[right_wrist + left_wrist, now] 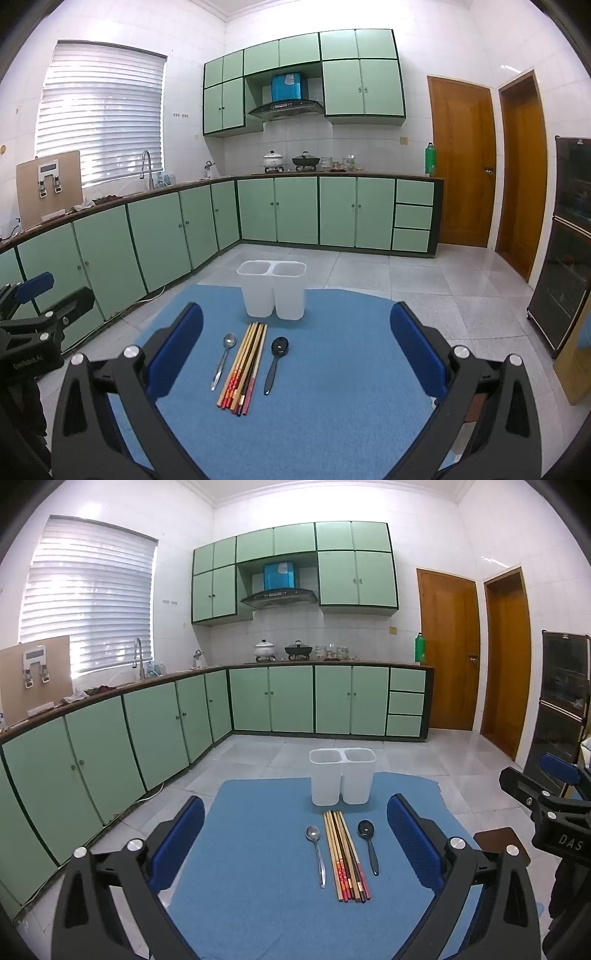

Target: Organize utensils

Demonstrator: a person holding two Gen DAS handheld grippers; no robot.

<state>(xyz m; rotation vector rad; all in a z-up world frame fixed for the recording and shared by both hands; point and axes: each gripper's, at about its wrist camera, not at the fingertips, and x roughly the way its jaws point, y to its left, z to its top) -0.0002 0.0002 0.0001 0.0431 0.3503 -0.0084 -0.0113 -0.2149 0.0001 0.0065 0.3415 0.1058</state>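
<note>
L gripper (295, 834) & R gripper (296, 350): jaws wide apart, empty, above chopsticks (345, 856).

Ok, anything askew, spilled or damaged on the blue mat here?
Nothing stands out. The silver spoon, chopsticks and black spoon lie side by side on the blue mat, the white two-compartment holder stands upright behind them, and both claws are open and hold nothing.

"DAS" on right gripper (569, 840)
</note>
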